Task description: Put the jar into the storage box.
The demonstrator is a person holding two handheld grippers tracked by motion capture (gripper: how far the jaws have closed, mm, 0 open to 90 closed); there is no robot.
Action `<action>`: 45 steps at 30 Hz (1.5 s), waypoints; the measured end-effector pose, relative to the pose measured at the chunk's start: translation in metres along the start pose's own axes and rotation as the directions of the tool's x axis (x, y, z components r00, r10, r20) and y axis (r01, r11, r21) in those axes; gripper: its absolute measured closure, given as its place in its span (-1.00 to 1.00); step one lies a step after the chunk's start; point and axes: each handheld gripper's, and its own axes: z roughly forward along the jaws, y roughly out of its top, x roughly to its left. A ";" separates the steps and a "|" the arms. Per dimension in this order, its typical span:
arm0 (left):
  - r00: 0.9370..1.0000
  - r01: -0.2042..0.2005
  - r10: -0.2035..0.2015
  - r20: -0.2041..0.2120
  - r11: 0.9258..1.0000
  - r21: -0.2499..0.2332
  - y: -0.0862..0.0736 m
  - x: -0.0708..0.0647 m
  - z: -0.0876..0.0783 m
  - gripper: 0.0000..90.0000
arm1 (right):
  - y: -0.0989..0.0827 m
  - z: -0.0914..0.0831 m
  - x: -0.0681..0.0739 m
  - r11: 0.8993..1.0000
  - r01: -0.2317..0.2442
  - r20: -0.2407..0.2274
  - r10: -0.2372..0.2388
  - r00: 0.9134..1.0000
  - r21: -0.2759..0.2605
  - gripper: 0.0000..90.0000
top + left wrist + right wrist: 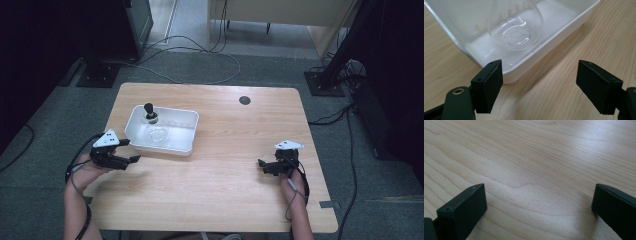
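Observation:
A white plastic tray (pixel 187 131) sits on the left half of the wooden table (pixel 225 150). Inside it lie a clear round glass vessel (pixel 159 135) and a small item topped by a black knob (pixel 149 112). My left gripper (pixel 130 150) is open just outside the tray's near-left corner, with nothing between its jaws. In the left gripper view the open left gripper (pixel 539 85) faces the tray wall (pixel 536 58), with the glass vessel (pixel 515 27) just behind it. My right gripper (pixel 262 166) is open over bare wood at the table's right. The right gripper view shows this gripper (pixel 539 210) holding nothing.
A dark round grommet (pixel 244 100) is set in the table near its far edge. Cables (pixel 200 50) trail over the grey floor beyond the table. Black stand bases (pixel 99 74) flank the far corners.

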 end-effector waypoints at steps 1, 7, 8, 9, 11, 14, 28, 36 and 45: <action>1.000 -0.001 0.001 -0.005 1.000 0.001 -0.001 0.001 0.001 -0.52 | 0.000 0.000 0.000 1.000 0.000 0.000 0.000 1.000 0.000 -1.00; 1.000 0.011 -0.011 -0.009 0.999 0.031 -0.007 0.004 0.006 -0.52 | 0.000 0.000 0.000 1.000 0.000 0.000 0.000 1.000 0.000 -1.00; 1.000 0.011 -0.011 -0.013 1.000 0.026 -0.007 0.004 0.007 -0.53 | 0.000 0.000 0.000 1.000 -0.001 0.000 0.001 1.000 0.000 -1.00; 1.000 0.011 -0.011 -0.013 1.000 0.026 -0.007 0.004 0.007 -0.54 | 0.000 0.000 0.000 1.000 -0.001 0.000 0.001 1.000 0.000 -1.00; 1.000 0.011 -0.011 -0.020 1.000 0.024 -0.007 0.004 0.007 -0.54 | 0.000 0.000 0.000 1.000 -0.001 0.000 0.001 1.000 0.000 -1.00; 1.000 0.009 -0.009 -0.022 1.000 0.021 -0.009 0.005 0.007 -0.54 | 0.000 0.000 0.000 1.000 -0.001 0.000 0.001 1.000 0.000 -1.00; 0.997 0.047 -0.045 -0.054 0.999 0.025 -0.020 0.013 0.013 -0.54 | 0.000 0.000 0.000 1.000 -0.001 0.000 0.001 1.000 0.000 -1.00; 0.994 0.062 -0.059 -0.093 0.998 0.024 -0.023 0.017 0.018 -0.54 | 0.000 0.000 0.000 1.000 -0.001 0.000 0.001 1.000 0.000 -1.00; 0.992 0.068 -0.064 -0.110 0.997 0.032 -0.024 0.016 0.028 -0.54 | 0.000 0.000 0.000 1.000 0.000 0.000 0.000 1.000 0.000 -1.00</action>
